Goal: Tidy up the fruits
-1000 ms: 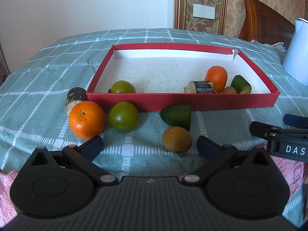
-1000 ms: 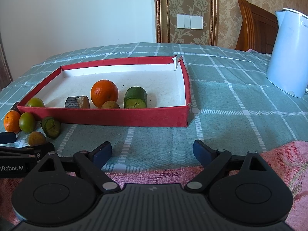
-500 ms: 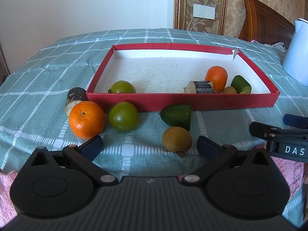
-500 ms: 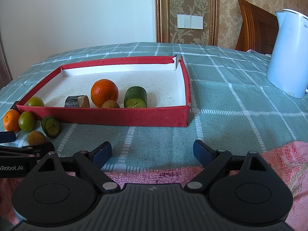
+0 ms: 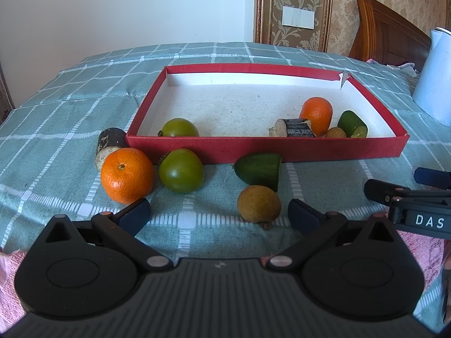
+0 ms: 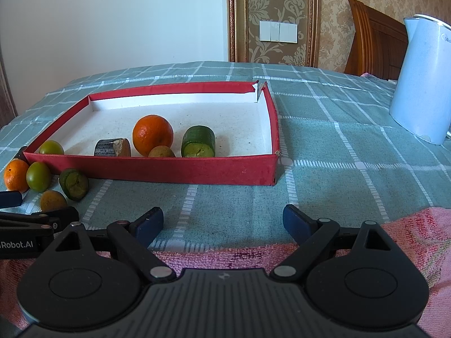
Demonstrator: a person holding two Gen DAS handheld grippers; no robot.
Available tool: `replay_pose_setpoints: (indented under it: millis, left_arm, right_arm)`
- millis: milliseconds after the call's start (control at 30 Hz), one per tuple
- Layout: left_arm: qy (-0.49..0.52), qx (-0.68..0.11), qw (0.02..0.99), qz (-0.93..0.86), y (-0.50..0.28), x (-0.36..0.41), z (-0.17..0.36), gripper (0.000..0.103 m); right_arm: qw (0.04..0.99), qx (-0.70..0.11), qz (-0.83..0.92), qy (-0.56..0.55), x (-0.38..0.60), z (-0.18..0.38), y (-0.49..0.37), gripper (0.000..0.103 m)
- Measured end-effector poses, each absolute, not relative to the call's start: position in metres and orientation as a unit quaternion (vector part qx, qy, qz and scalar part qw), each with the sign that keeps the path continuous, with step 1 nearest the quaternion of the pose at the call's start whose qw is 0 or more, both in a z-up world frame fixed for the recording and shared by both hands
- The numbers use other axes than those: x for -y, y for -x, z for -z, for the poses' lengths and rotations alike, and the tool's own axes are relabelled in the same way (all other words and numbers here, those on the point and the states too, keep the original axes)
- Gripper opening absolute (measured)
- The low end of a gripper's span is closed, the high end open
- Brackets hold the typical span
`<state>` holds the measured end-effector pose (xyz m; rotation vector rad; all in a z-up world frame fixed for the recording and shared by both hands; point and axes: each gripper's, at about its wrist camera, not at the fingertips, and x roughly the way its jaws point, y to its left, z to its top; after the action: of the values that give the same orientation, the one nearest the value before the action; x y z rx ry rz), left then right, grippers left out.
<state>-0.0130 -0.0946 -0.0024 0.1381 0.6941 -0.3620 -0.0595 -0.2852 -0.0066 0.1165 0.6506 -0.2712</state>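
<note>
A red tray [image 5: 262,148] [image 6: 157,169] holds a green tomato [image 5: 180,127], an orange [image 5: 317,112], a dark cane piece [image 5: 294,128], a brown longan [image 5: 335,133] and a cucumber piece [image 5: 352,124]. On the cloth in front lie an orange [image 5: 126,175], a green tomato [image 5: 181,170], a cucumber piece [image 5: 259,166], a longan [image 5: 258,203] and a cane piece [image 5: 110,143]. My left gripper [image 5: 218,215] is open and empty, just short of the longan. My right gripper [image 6: 222,222] is open and empty, before the tray's right part.
A white kettle [image 6: 422,81] stands at the right on the green checked cloth [image 6: 338,169]. A pink towel [image 6: 408,233] covers the near edge. A wooden chair back [image 6: 372,36] and a wall stand behind.
</note>
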Motion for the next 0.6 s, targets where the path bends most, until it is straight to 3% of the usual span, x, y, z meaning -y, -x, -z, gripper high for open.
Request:
replay_pose_setpoints:
  millis: [600]
  left_arm:
    - [-0.064, -0.332, 0.923, 0.184, 0.0161, 0.0877, 0.0031, 0.099]
  right_arm:
    - [0.938, -0.315, 0.13, -0.064, 0.2873, 0.0068, 0.0614, 0.092]
